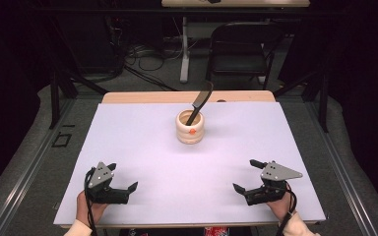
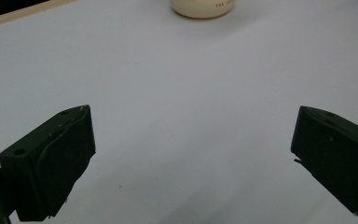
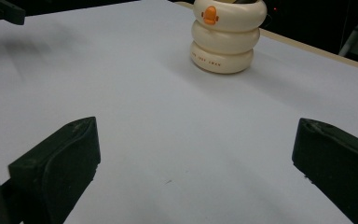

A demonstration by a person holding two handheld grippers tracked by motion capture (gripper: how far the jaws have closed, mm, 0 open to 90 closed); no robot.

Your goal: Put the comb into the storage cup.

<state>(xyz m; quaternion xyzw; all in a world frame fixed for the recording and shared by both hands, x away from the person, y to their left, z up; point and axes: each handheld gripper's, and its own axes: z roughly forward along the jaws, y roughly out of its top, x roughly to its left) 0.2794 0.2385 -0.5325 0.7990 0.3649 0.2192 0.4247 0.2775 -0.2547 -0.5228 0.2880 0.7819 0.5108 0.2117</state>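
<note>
Dark room, black all around. Behind the white-topped table (image 1: 128,147) stands 1 black folding chair (image 1: 241,46), with cables (image 1: 147,56) snaking across the grey floor (image 1: 167,78).

A cream holder (image 1: 190,129) made of three stacked rounded rings stands upright just above the middle of the high view, on the white sheet; an orange mark sits on its top ring, small lettering runs round its lowest ring; in the right gripper view it stands at the upper middle, slightly right; a black comb (image 1: 200,102) stands in it, leaning toward the upper right, its upper end well clear of the rim.
</note>
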